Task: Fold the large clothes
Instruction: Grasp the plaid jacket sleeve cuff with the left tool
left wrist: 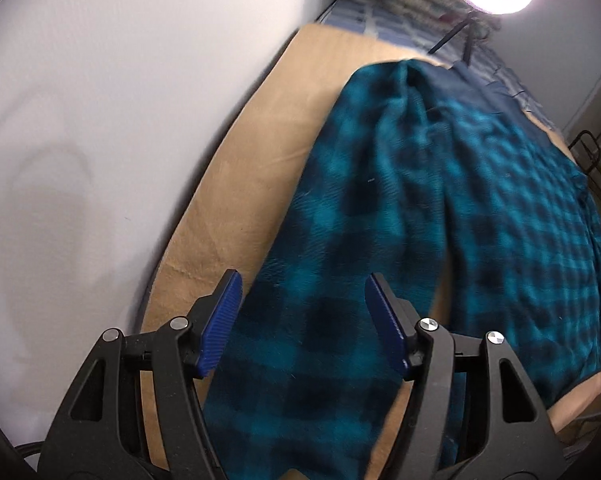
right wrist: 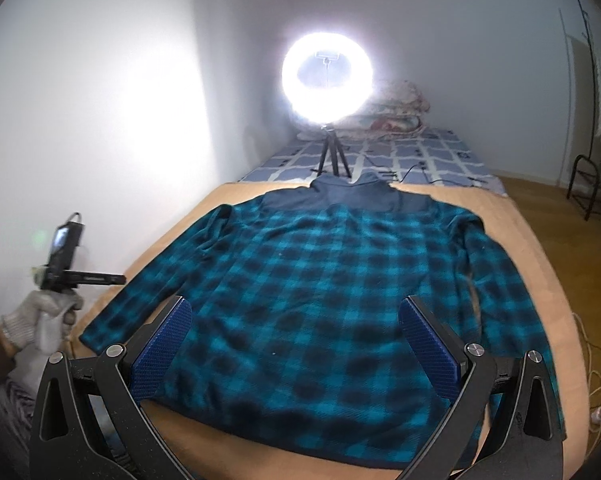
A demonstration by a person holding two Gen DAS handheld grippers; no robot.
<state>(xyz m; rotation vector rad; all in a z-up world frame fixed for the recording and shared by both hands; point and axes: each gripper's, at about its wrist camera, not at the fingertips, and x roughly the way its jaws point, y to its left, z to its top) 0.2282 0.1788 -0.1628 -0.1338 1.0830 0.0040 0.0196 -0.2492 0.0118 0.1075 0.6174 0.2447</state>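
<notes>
We have the plaid shirt (right wrist: 320, 304) spread flat mid-frame on the tan surface (right wrist: 532, 248), ready for folding. Left gripper (left wrist: 302, 312) frames its sleeve; both grippers' jaws stand apart, empty.

A tan-covered bed (right wrist: 516, 240) is carrying a teal-and-black plaid fleece shirt (right wrist: 320, 280), which is lying flat with both sleeves spread. Behind it, a ring light's tripod (right wrist: 332, 156) and folded bedding (right wrist: 396, 114) are sitting on a blue-checked sheet (right wrist: 432, 160).
</notes>
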